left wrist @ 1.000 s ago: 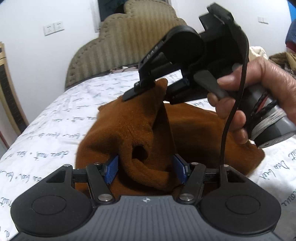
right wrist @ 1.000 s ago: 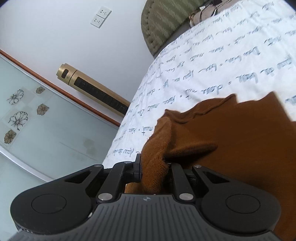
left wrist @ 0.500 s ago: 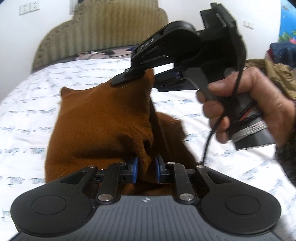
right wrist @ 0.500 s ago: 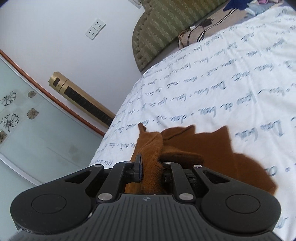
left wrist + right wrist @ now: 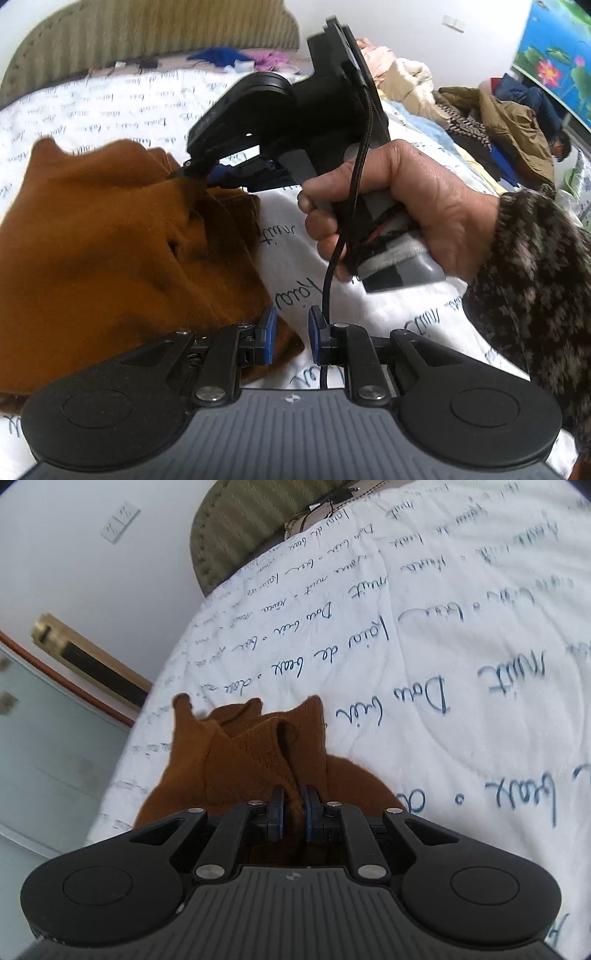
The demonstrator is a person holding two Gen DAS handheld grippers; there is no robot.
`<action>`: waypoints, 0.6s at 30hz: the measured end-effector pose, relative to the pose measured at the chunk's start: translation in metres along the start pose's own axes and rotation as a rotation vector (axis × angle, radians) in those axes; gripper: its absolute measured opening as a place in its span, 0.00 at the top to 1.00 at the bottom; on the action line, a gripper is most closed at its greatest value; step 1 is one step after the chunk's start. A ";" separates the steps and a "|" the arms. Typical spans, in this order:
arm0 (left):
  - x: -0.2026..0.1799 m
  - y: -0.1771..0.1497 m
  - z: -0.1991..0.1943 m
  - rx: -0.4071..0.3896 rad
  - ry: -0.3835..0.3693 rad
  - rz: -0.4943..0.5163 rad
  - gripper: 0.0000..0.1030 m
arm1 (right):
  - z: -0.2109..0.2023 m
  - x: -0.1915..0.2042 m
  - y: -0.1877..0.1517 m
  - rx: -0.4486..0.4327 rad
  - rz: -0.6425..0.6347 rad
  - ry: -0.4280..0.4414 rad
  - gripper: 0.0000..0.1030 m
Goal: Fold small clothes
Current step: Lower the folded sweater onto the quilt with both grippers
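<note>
The brown garment (image 5: pixel 110 258) lies bunched on the bed (image 5: pixel 461 664) near its side edge. The right tool (image 5: pixel 293 812) pinches a fold of it; the left tool (image 5: pixel 290 339) stands narrow with no cloth between its pads. A clothes pile (image 5: pixel 480 110) sits at the far side.

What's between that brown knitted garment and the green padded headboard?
Only bare white bedcover with blue script separates the brown knitted garment from the green padded headboard; the right wrist view shows it.
</note>
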State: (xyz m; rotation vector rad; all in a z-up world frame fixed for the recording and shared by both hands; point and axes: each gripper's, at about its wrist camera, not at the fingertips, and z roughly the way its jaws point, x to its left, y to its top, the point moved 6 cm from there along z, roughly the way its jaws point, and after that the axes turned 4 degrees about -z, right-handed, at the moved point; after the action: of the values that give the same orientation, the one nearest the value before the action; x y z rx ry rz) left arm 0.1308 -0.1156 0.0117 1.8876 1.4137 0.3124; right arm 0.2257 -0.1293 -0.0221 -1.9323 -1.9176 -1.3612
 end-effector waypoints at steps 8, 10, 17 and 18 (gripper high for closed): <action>0.037 -0.018 -0.077 -0.216 0.018 0.095 0.82 | -0.031 0.020 -0.003 -0.021 0.048 0.215 0.57; 0.052 -0.017 -0.087 -0.218 0.030 0.080 0.82 | -0.040 0.027 -0.013 -0.012 0.027 0.229 0.55; 0.060 -0.008 -0.072 -0.150 0.070 0.103 0.82 | -0.043 0.029 -0.054 0.049 0.051 0.250 0.48; 0.056 -0.008 -0.069 -0.141 0.072 0.105 0.82 | -0.040 0.029 -0.055 0.049 0.066 0.261 0.45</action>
State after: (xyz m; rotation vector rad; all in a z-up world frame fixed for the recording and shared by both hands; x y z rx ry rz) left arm 0.1051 -0.0355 0.0409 1.8537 1.3057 0.5227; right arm 0.1532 -0.1214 -0.0075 -1.6839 -1.7341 -1.4504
